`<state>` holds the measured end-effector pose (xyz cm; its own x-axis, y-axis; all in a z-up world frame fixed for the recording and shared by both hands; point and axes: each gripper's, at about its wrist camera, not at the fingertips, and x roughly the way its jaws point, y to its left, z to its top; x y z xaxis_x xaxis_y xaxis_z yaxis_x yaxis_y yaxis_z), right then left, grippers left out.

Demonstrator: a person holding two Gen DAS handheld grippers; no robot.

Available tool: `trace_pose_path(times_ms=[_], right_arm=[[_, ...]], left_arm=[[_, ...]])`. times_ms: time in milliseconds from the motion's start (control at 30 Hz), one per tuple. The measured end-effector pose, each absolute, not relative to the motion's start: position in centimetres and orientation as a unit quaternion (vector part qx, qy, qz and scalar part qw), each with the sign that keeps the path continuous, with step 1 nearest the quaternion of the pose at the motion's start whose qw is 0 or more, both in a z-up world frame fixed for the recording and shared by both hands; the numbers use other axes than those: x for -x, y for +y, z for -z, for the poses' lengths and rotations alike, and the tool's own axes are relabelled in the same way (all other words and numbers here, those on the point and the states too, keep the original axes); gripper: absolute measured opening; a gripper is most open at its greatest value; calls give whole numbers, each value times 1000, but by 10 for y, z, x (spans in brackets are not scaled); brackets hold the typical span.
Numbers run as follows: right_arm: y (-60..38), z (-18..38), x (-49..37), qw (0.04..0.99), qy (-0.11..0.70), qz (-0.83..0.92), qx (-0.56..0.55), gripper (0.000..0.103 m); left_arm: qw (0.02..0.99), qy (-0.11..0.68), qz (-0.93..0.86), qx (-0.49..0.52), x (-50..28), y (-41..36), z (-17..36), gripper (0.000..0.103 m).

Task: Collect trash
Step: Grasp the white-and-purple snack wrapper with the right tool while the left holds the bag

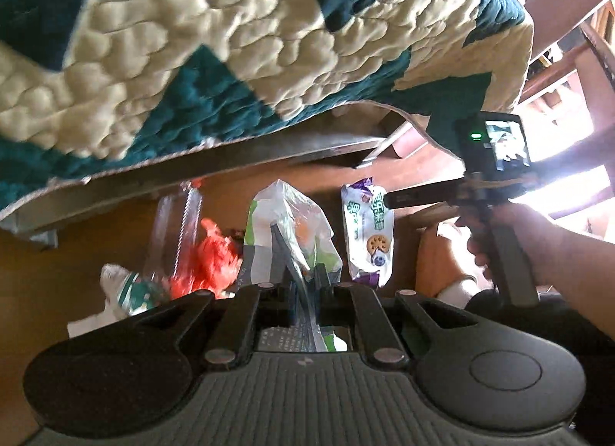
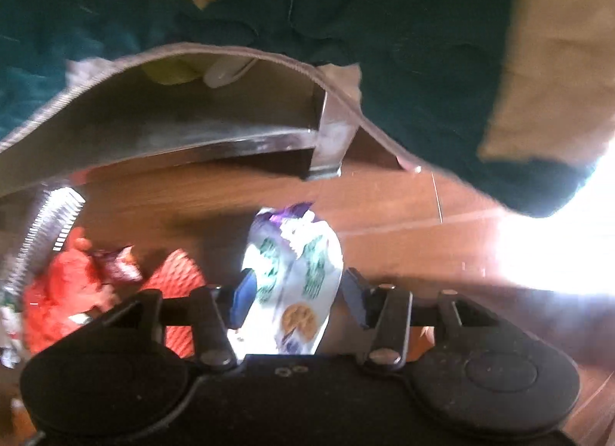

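My left gripper (image 1: 298, 254) is shut on a clear and green plastic bag (image 1: 286, 227) and holds it above the wooden floor. My right gripper (image 2: 296, 292) has its blue-padded jaws apart around a white and purple cookie wrapper (image 2: 296, 273); the wrapper sits between them. The same wrapper (image 1: 369, 231) shows in the left wrist view, below the right gripper's black body (image 1: 423, 196). More trash lies to the left: a red net bag (image 1: 207, 257), a clear plastic sleeve (image 1: 173, 223) and a white-green crumpled wrapper (image 1: 127, 288).
A teal and beige quilted cover (image 1: 230, 42) hangs over a dark wooden furniture edge (image 1: 230, 161) above the trash. The wooden floor (image 2: 403, 223) runs right into bright glare. A red net bag (image 2: 65, 292) and a small dark red wrapper (image 2: 119, 261) lie left.
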<state>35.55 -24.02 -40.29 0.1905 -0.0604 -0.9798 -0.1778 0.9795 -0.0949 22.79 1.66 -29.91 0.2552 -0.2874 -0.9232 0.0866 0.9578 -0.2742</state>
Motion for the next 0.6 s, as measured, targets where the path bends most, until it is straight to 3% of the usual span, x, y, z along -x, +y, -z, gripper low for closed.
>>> trace_pose_path(times_ms=[367, 600], right_arm=[[-248, 480, -384, 733, 665, -71, 125, 52], [-236, 488, -380, 733, 664, -86, 122, 49]], left_arm=[[759, 634, 121, 79, -239, 11, 338, 8], [756, 638, 130, 68, -236, 3, 339, 8]])
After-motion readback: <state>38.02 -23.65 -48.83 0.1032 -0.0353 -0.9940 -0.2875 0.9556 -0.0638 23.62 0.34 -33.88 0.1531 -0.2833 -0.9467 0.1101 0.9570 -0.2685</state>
